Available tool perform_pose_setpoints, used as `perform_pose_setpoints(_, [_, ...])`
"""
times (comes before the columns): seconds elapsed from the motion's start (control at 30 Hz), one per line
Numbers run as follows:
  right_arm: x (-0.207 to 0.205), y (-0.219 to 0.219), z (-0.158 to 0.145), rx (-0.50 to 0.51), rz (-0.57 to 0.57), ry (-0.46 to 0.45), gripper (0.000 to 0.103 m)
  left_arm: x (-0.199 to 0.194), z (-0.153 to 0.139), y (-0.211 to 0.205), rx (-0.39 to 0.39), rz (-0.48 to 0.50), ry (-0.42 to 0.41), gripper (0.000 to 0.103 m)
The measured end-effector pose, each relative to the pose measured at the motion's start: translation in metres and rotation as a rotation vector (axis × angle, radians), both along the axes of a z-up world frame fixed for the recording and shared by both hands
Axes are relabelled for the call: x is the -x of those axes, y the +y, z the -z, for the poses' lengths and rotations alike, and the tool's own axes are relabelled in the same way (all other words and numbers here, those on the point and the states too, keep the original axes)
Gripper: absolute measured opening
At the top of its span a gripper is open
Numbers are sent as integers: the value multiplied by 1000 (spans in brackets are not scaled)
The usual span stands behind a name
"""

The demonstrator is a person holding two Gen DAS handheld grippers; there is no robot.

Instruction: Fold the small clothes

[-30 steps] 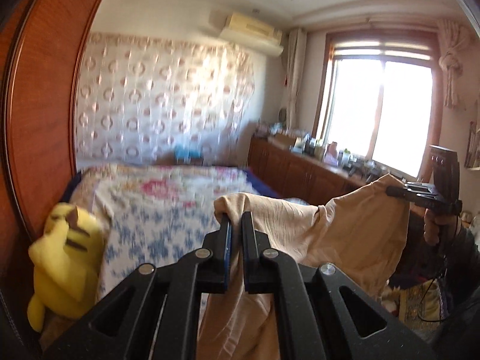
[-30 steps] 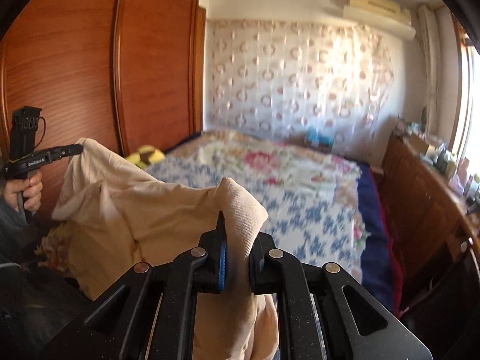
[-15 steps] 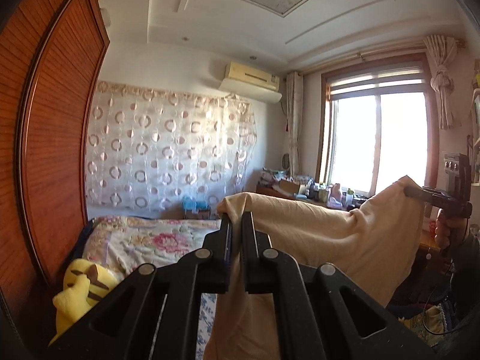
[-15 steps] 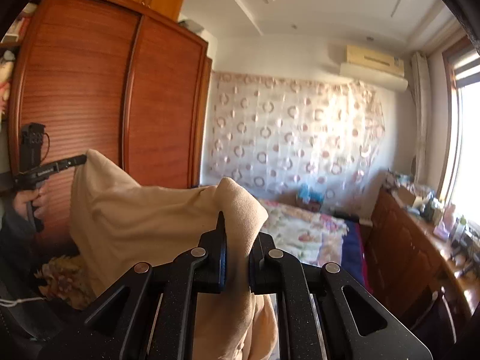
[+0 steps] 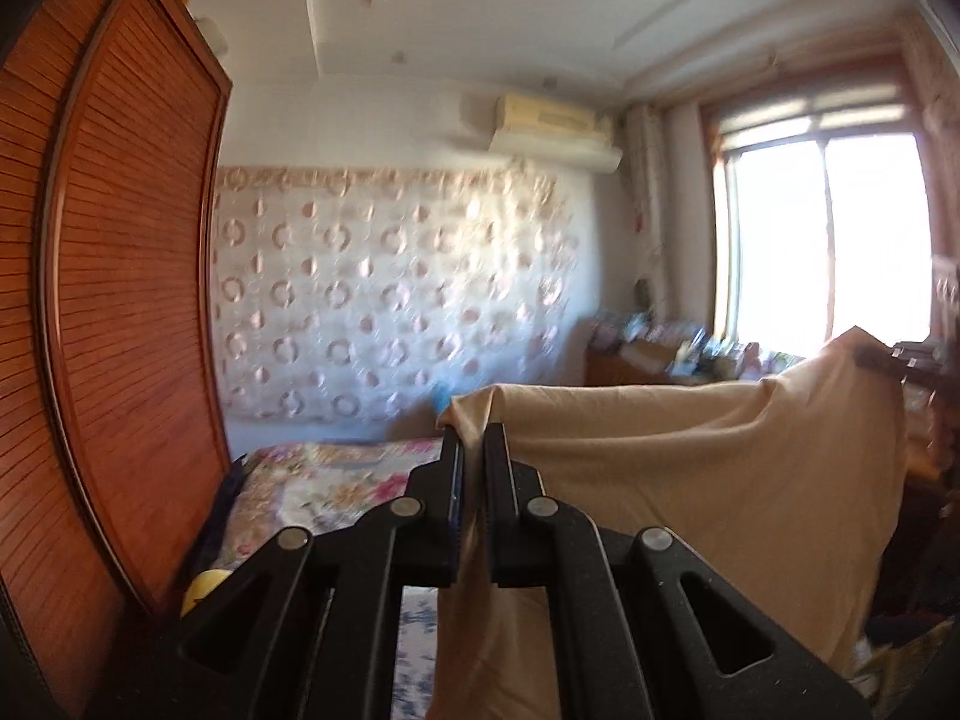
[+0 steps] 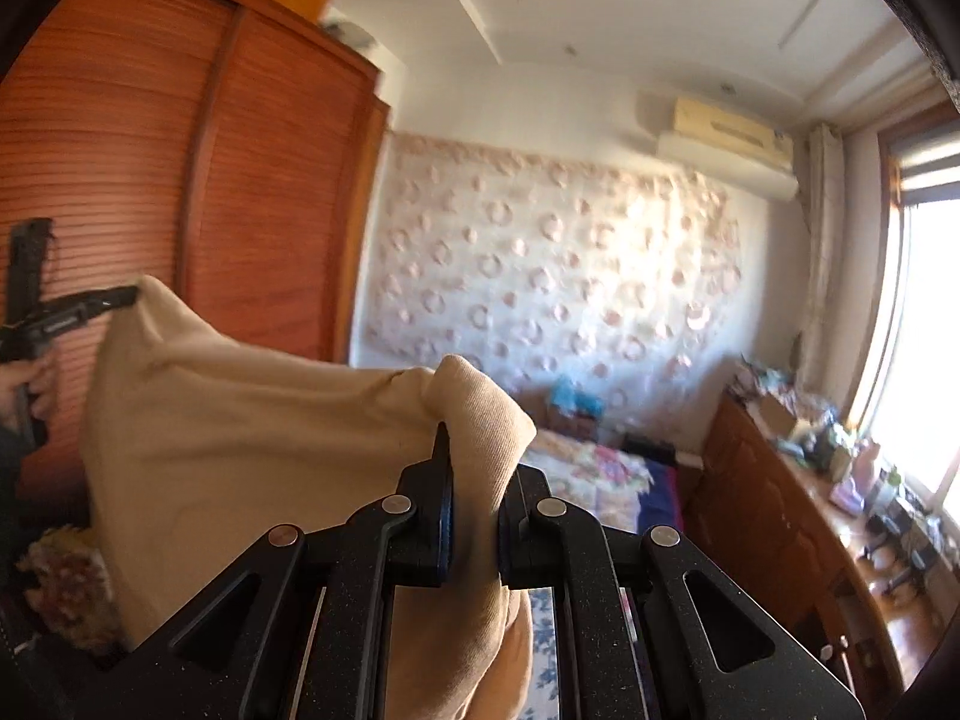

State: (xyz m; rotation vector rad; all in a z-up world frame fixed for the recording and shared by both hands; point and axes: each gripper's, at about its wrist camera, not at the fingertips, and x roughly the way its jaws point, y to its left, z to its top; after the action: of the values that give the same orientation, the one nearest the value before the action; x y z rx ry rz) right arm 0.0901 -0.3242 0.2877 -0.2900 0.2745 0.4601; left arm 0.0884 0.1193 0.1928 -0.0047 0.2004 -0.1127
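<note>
From the left wrist camera, I see my left claw (image 5: 473,450) pressed together on a corner of the tan garment (image 5: 690,468), the cloth squeezed between its two black fingers. The claw points roughly level, slightly downward, toward the far wall with its patterned curtain (image 5: 390,300). The garment stretches taut from here across to the right edge, where my right claw (image 5: 888,357) grips the other corner; the cloth hangs down as a sheet between them, held in the air above the bed (image 5: 336,480). The wooden wardrobe (image 5: 108,300) fills the left side and the window (image 5: 828,240) glows at right.

From the right wrist camera, my right claw (image 6: 474,468) is pinching a bunched fold of the garment (image 6: 252,432), which bulges over the fingertips. It also points near level, a little downward. At far left a hand (image 6: 30,384) holds the left claw (image 6: 123,297), which is clamped on the raised far corner. The cloth sags slightly between the two grips, in front of the wardrobe (image 6: 180,150). A sideboard (image 6: 780,510) runs under the window.
</note>
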Motion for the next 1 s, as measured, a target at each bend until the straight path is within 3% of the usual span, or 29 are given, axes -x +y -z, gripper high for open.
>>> perform_pose_setpoints(0.07, [-45, 9, 21, 20, 45, 35, 9, -31, 20, -1, -27, -29, 32, 10])
perform_pose_setpoints(0.13, [-95, 21, 57, 66, 97, 105, 15, -69, 50, 2, -45, -44, 115, 15])
perform_pose_setpoints(0.2, [-128, 25, 90, 110, 194, 147, 45, -97, 83, 13, -20, -40, 214, 15])
perform_pose_setpoints(0.3, [-160, 21, 145, 121, 245, 251, 50, -110, 130, 22, 14, -14, 336, 22])
perform_pose_setpoints(0.5, [-139, 4, 212, 149, 207, 355, 50, -91, 182, 1, -35, 45, 464, 31])
perform_pose_setpoints(1.0, [-80, -42, 296, -6, 186, 564, 50, -37, 240, -31, -9, 94, 581, 32])
